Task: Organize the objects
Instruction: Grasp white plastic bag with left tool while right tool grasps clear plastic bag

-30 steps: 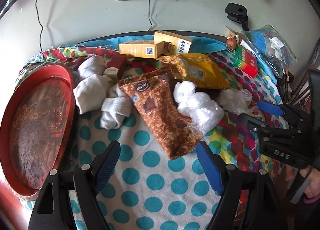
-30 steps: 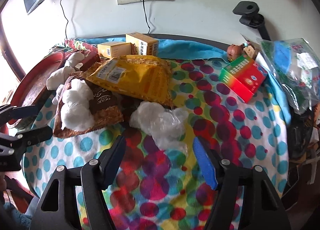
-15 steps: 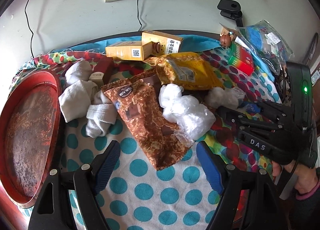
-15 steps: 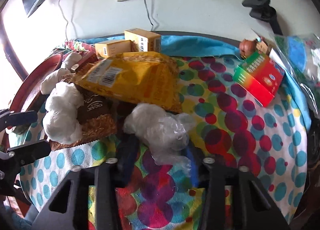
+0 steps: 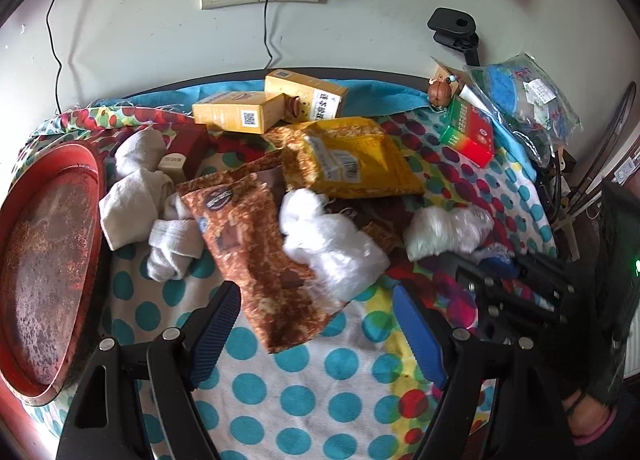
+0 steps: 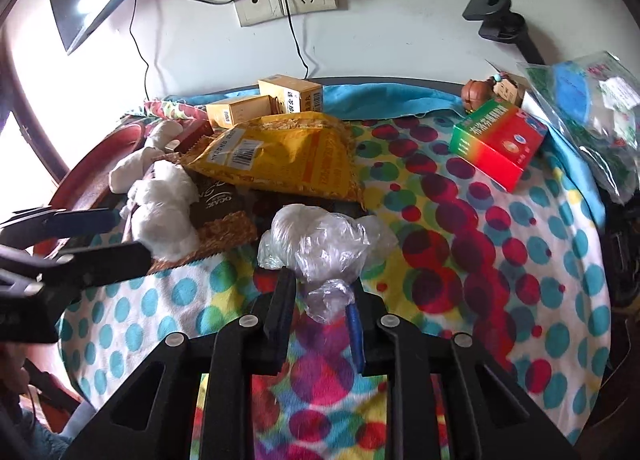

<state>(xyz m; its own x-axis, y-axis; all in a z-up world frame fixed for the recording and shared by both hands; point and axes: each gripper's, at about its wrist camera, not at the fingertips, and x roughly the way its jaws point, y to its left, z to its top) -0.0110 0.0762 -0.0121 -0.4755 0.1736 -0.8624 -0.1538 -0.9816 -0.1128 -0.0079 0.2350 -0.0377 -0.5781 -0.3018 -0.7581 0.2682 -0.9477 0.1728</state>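
My right gripper (image 6: 320, 300) is shut on the near tail of a crumpled clear plastic bag (image 6: 324, 240) lying on the dotted cloth; the bag also shows in the left wrist view (image 5: 444, 234). My left gripper (image 5: 316, 324) is open and empty, its fingers either side of the near end of a brown snack pouch (image 5: 256, 256). A white plastic wad (image 5: 328, 236) lies on that pouch. A yellow snack bag (image 5: 352, 159) lies behind. White socks (image 5: 136, 203) lie left of the pouch.
A red round tray (image 5: 44, 252) sits at the left edge. Two yellow boxes (image 5: 236, 111) and a dark red box (image 5: 188, 151) stand at the back. A red-green box (image 6: 496, 139) and a bag of items (image 6: 592, 107) are at the right. Wall sockets with cables are behind.
My right gripper moved forward and closed on the clear plastic bag's tail. My left gripper stayed open and shifted a little forward over the brown pouch.
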